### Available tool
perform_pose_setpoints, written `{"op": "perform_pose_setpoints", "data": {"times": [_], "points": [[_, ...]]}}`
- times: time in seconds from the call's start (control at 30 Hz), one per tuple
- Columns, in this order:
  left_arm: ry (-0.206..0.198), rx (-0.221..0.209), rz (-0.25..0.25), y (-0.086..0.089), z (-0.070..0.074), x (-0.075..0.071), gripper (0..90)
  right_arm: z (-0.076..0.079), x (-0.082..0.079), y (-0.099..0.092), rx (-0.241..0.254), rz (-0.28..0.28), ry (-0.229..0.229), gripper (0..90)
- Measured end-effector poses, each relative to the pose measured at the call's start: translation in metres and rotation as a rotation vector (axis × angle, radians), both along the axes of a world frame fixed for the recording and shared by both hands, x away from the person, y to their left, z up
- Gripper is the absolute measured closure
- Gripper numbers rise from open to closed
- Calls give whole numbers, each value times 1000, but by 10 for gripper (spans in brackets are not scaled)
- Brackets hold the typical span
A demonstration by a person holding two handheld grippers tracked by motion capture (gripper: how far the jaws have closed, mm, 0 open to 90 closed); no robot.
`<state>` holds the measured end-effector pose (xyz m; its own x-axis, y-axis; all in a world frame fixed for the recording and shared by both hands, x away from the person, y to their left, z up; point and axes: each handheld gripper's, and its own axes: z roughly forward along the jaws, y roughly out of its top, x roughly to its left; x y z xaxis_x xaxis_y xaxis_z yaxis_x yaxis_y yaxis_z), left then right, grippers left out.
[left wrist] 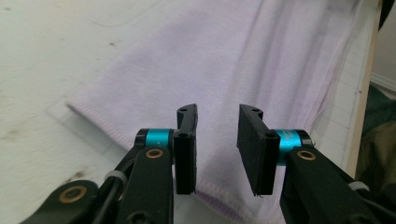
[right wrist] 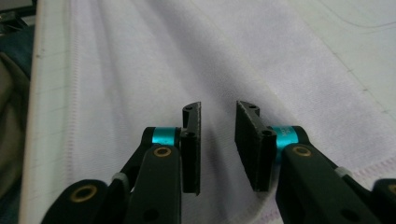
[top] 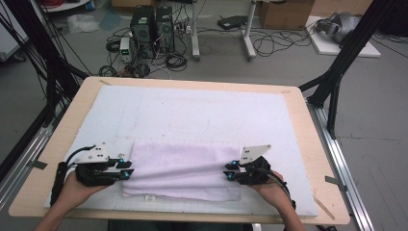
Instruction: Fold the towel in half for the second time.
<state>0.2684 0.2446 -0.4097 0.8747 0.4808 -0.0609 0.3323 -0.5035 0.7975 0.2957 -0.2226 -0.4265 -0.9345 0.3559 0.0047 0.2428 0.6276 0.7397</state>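
A pale lilac towel [top: 180,169] lies folded into a flat rectangle on the white mat [top: 192,115], near the front edge. My left gripper [top: 127,170] sits at the towel's left end, jaws open, pointing right over the hem; the towel [left wrist: 233,60] spreads beyond its empty jaws [left wrist: 217,144]. At the towel's right end my right gripper [top: 229,172] points left, also open. In the right gripper view the towel [right wrist: 187,56] lies under and ahead of the jaws [right wrist: 218,142], with nothing clamped between them.
The mat covers a light wooden table [top: 72,115]. Black frame legs [top: 337,72] stand at the table's far corners. Computer towers [top: 151,29], cables and boxes lie on the floor beyond. The person's lap shows past the table's front edge [left wrist: 369,121].
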Motion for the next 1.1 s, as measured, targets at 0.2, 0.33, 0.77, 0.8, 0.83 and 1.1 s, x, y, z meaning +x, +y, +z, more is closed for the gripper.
{"op": "perform_pose_setpoints", "data": {"times": [0.2,0.33,0.77,0.8,0.83,1.1], "points": [[33,90,-34,-16,-24,4,798,-14,2,6,-3,12,18,814],[22,63,-24,-12,-19,4,856,-9,-4,5,8,34,30,880],[-2,19,-27,1,1,-19,650,26,-43,-12,90,116,-8,713],[5,29,-31,0,-2,-19,659,22,-41,-10,82,113,-7,696],[13,49,-33,-2,-6,-19,659,17,-40,-8,59,110,-5,671],[23,106,-47,4,-20,-24,607,-5,-38,-4,16,122,41,634]]}}
